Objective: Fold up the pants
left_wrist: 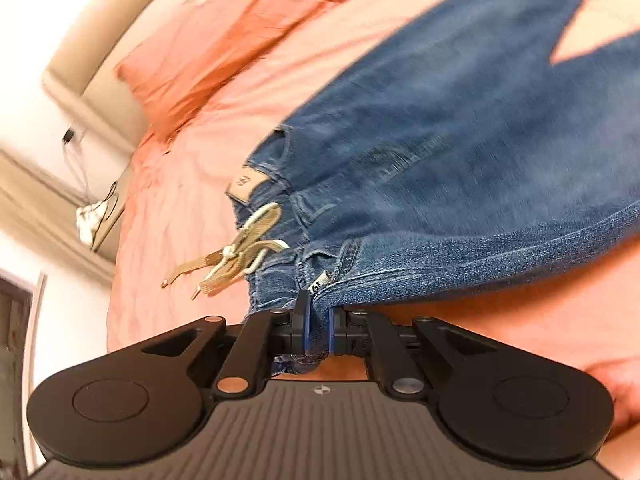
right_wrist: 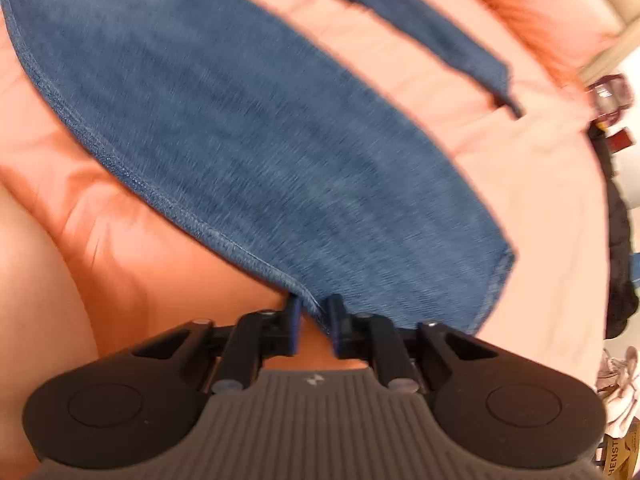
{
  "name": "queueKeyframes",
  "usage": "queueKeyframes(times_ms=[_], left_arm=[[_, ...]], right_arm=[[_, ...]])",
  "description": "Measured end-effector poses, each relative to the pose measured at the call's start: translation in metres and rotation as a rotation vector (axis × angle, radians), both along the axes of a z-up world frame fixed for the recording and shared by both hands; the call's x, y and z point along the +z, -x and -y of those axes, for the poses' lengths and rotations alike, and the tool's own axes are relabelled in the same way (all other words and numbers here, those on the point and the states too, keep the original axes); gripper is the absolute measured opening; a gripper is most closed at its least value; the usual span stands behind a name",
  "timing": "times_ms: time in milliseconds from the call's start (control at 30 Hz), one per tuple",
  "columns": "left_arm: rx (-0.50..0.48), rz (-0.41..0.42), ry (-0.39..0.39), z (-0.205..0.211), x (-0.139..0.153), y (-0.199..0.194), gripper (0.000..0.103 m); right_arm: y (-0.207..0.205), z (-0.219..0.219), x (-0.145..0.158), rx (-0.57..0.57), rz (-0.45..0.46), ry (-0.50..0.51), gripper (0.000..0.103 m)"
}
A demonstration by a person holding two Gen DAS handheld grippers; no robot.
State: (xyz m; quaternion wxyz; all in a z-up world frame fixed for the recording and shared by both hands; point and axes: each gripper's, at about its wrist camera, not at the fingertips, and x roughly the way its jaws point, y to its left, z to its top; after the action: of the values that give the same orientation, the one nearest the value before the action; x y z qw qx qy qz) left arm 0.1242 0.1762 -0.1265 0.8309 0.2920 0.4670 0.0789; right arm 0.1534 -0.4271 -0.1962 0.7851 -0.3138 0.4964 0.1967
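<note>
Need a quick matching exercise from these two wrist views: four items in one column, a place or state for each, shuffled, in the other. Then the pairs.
Things:
1. left tongs
2. right tongs
3. drawstring
4. pillow

Places or states:
A. lies on the bedspread beside the waistband
B. shut on the jeans at the waistband end
C. at the far end of the bed, by the headboard
D. shut on the side seam near a leg hem

Pairs: 1-B, 2-D, 3-A, 4-C
</note>
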Motion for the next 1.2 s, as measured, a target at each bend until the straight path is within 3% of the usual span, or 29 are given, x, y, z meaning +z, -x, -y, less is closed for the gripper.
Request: queueKeyframes(times_ms=[100,233,400,567,900,1200], left_arm=[[0.039,0.036,0.024,-0.003,0.01,-0.002,0.007],[0.091,0.102,0.073,-0.012,0.035,-0.014,0.007],[0.126,0.177,0.061,-0.015,0.069,-0.049,0.007],[0.152,0.172,0.023,-0.018,0.074,-0.11,0.006],[0.186,0.086,-0.014,-0.034,0.021,-0.218,0.006],[0.158,-0.043,-0.033,-0.047,-0.049,-0.261,0.005]], right_arm=[[0.006,0.007,0.029,-0.049,0.129,-0.04,0.0],[-0.008,0.0,0.072,-0.099,0.305,-0.02,0.0],[-0.072,-0.028,0.112,-0.158,0.457,0.043,0.0],[-0.159,-0.052,0.124,-0.201,0.49,0.106,0.0],[-0.334,-0.111,0.063,-0.204,0.449,0.216,0.0],[-0.412,-0.148,-0.02,-0.15,0.342,0.306,0.0]])
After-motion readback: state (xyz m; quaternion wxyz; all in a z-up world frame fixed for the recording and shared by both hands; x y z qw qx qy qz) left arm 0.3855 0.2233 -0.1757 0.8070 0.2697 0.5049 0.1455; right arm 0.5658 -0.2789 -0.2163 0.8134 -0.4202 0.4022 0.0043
